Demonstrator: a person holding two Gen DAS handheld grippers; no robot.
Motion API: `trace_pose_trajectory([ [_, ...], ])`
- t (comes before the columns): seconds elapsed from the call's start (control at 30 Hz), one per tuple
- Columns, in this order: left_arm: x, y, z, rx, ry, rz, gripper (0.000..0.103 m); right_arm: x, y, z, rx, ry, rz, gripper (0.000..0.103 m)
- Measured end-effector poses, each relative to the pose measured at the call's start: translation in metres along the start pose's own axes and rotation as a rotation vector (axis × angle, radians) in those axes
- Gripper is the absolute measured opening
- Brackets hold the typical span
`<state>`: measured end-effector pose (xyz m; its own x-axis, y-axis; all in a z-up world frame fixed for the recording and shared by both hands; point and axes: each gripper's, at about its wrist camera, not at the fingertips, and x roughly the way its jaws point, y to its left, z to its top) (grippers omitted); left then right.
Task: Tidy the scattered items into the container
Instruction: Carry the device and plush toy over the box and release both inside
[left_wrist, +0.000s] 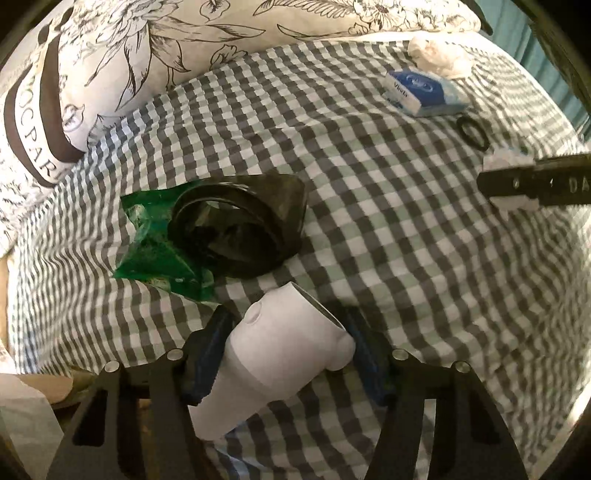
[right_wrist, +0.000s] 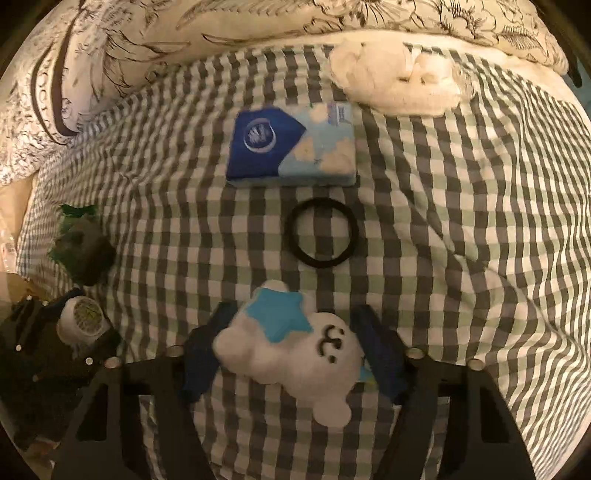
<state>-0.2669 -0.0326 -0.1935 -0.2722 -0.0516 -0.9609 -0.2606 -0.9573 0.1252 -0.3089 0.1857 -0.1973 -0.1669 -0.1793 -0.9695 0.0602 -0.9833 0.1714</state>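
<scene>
My left gripper (left_wrist: 286, 354) is shut on a white handheld fan (left_wrist: 273, 362) and holds it just short of a dark basket (left_wrist: 240, 229) with a green bag (left_wrist: 155, 240) inside, lying on the checked bedsheet (left_wrist: 369, 221). My right gripper (right_wrist: 291, 354) is shut on a white cloud-shaped plush with a blue star (right_wrist: 295, 347), above the sheet. Beyond it lie a black hair tie (right_wrist: 323, 236), a blue tissue pack (right_wrist: 291, 147) and a crumpled white tissue (right_wrist: 399, 85). The right gripper with the plush also shows in the left wrist view (left_wrist: 513, 181). The left gripper with the fan shows at the lower left of the right wrist view (right_wrist: 81, 321).
Flower-print pillows (left_wrist: 147, 44) lie along the back of the bed. The basket also shows at the left of the right wrist view (right_wrist: 83, 254). In the left wrist view, the hair tie (left_wrist: 472, 131), tissue pack (left_wrist: 421, 92) and crumpled tissue (left_wrist: 439, 55) lie at the far right.
</scene>
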Motion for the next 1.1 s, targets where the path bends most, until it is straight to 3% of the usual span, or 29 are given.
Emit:
trace_pose_trajectory([
  [0.33,-0.038,-0.007,0.003,-0.115,-0.007,-0.057,0.063,-0.054,-0.010,-0.026,0.010,-0.042,0.039,0.065],
  [0.5,-0.072,-0.015,0.008,-0.139,-0.028,-0.044,0.063,-0.095,0.002,-0.040,-0.022,-0.081,0.084,0.065],
  [0.87,-0.186,0.001,0.012,-0.214,-0.156,-0.050,0.063,-0.186,0.055,-0.062,-0.134,-0.199,0.108,0.065],
  [1.1,-0.248,0.051,-0.016,-0.249,-0.226,-0.039,0.063,-0.239,0.112,-0.078,-0.195,-0.268,0.137,0.065],
])
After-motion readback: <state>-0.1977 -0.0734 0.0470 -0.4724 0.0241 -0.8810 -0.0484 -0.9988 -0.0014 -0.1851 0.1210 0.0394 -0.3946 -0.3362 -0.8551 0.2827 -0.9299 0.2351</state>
